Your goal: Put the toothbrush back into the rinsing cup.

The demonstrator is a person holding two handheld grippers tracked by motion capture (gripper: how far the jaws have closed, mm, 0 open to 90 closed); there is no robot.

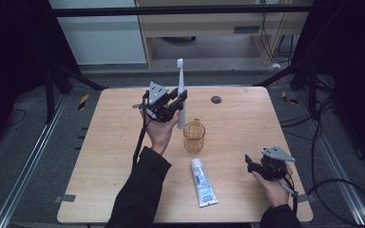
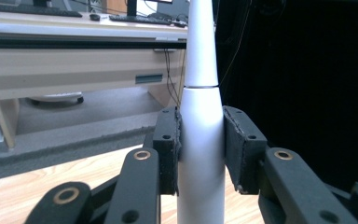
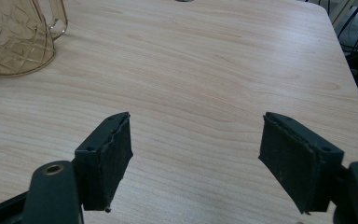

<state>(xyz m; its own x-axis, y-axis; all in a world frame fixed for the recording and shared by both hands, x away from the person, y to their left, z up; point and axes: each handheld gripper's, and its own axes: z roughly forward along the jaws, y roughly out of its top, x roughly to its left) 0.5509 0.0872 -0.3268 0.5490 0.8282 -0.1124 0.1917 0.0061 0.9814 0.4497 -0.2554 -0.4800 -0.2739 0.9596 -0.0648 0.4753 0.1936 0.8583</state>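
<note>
Toothpaste tube (image 1: 203, 183); amber cup (image 1: 194, 137) beyond

An amber glass mug (image 1: 194, 136) stands near the middle of the wooden table (image 1: 114, 156), its handle turned toward the far edge. A white toothpaste tube (image 1: 203, 182) lies flat just nearer than it, cap end toward the mug. A small dark round disc (image 1: 216, 99) sits by the far edge.

One toothbrush (image 1: 181, 90), one cup (image 1: 194, 137), one toothpaste tube (image 1: 203, 183).
</note>
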